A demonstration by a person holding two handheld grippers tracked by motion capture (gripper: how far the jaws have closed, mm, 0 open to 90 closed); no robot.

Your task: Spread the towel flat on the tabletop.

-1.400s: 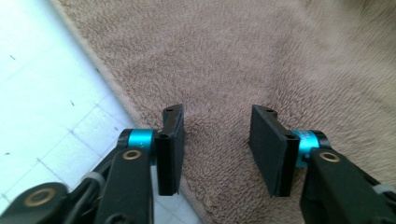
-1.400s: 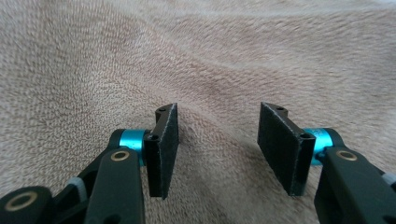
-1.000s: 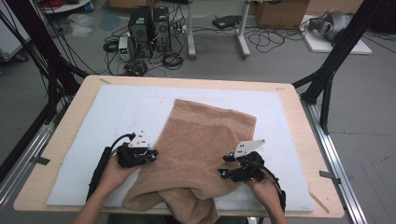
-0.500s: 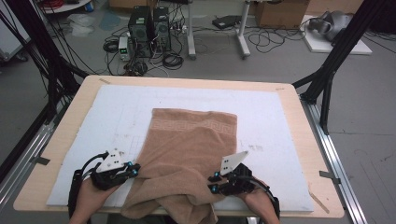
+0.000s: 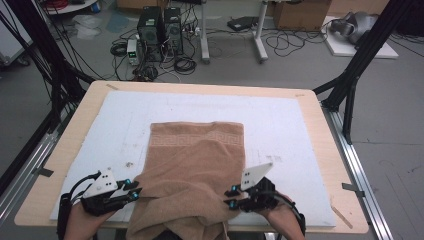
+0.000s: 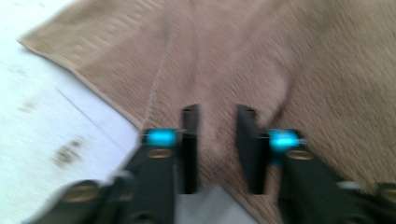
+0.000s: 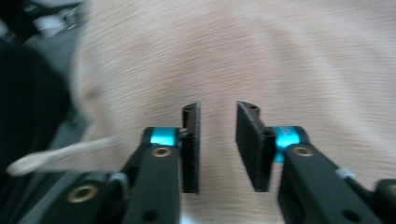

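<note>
Tools, two, hand-held, black two-jaw type with blue accents. Left tool (image 5: 134, 189): jaws parted with a gap, having just been opening; in the left gripper view (image 6: 217, 149) the towel lies beyond and beneath them, nothing pinched between the pads. Right tool (image 5: 231, 197): jaws likewise parted, having just been opening a little; in the right gripper view (image 7: 217, 149) terry cloth lies behind the gap, not gripped.

Tan terry towel with a woven key-pattern band (image 5: 197, 165): between the two tools, its left border just beside the left tool, its right border just beside the right one. Far part flat on the white foam mat (image 5: 300, 130); near part rumpled and hanging over the near edge of the pale wooden worktop (image 5: 325, 135).

Step in hand, as judged: taking hold of the near corners to fold or straighten. Advice: seat each pad pair squarely over the hem, close fully, lift both sides evenly so the cloth does not skew.

Room: ahead of the tools, bare mat beyond the towel's far hem; outward of each tool, mat and worktop margin. Behind the tools, the worktop edge is close.
</note>
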